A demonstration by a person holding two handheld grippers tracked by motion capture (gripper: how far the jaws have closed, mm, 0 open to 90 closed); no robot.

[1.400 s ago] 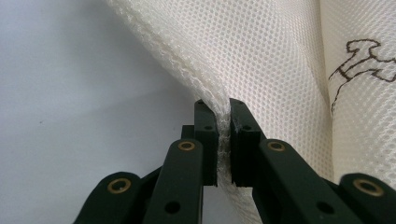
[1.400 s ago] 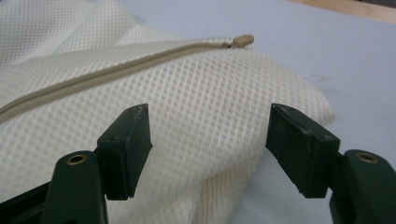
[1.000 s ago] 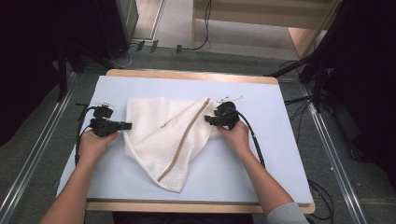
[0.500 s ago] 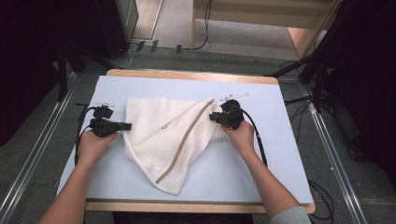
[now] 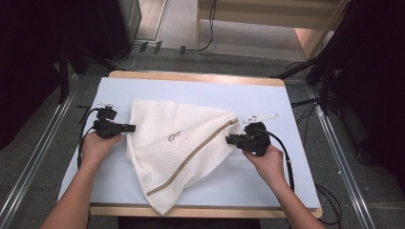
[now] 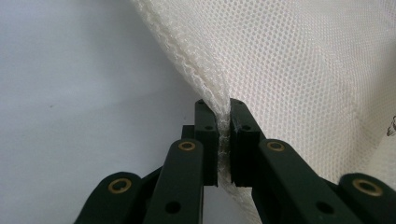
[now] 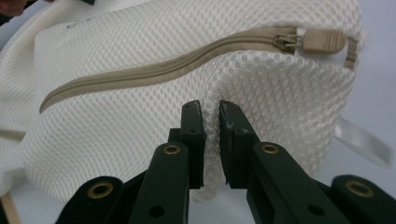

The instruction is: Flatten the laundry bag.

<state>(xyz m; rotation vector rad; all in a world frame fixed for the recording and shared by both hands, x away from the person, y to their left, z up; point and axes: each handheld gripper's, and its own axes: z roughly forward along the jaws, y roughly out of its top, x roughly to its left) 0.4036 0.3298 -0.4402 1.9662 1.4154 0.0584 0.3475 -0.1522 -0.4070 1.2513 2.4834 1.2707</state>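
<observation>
So the white mesh laundry bag [image 5: 184,152] is lying mid-frame on the light blue bench [image 5: 267,100], its tan zipper [image 5: 196,155] running diagonally. Left tongs [image 5: 128,127] are pinched on its left edge, and right tongs [image 5: 230,139] are clamped on a fold just below the zipper pull [image 7: 322,41].

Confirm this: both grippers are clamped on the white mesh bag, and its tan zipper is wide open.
Wrong on the zipper: the right gripper view shows it closed, the pull at its end. The left gripper and right gripper do clamp the mesh bag.
</observation>
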